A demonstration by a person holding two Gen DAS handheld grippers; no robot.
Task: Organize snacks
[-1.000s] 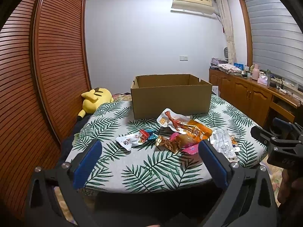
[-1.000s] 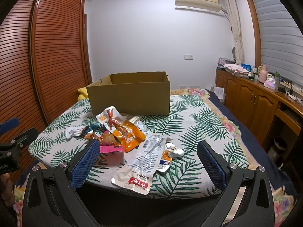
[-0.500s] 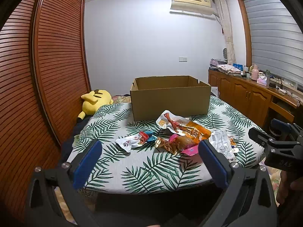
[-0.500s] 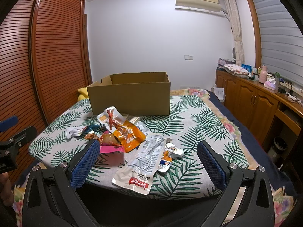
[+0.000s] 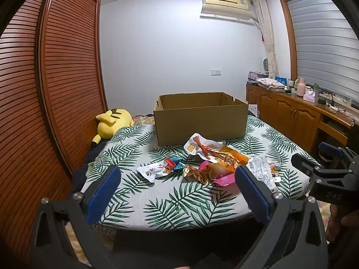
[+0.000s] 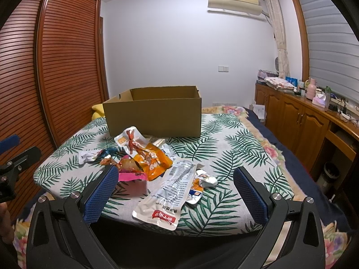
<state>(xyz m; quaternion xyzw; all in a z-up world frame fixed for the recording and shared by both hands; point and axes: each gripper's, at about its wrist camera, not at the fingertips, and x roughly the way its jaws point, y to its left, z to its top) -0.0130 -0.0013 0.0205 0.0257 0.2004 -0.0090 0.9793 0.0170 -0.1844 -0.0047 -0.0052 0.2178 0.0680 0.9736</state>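
Note:
Several snack packets lie in a heap on the leaf-print bed cover, in front of an open cardboard box, also in the right wrist view. The heap holds an orange pouch, a long clear packet with a red end, a pink packet and a small white packet. My left gripper is open and empty, short of the bed's near edge. My right gripper is open and empty, its jaws framing the clear packet from the near side.
A yellow plush toy lies at the bed's far left by the slatted wooden wardrobe. Wooden cabinets with clutter on top run along the right wall. The right gripper's body shows in the left wrist view.
Both grippers have shifted only slightly; the left view has risen a little and shows more of the box's inside. The snacks have not moved.

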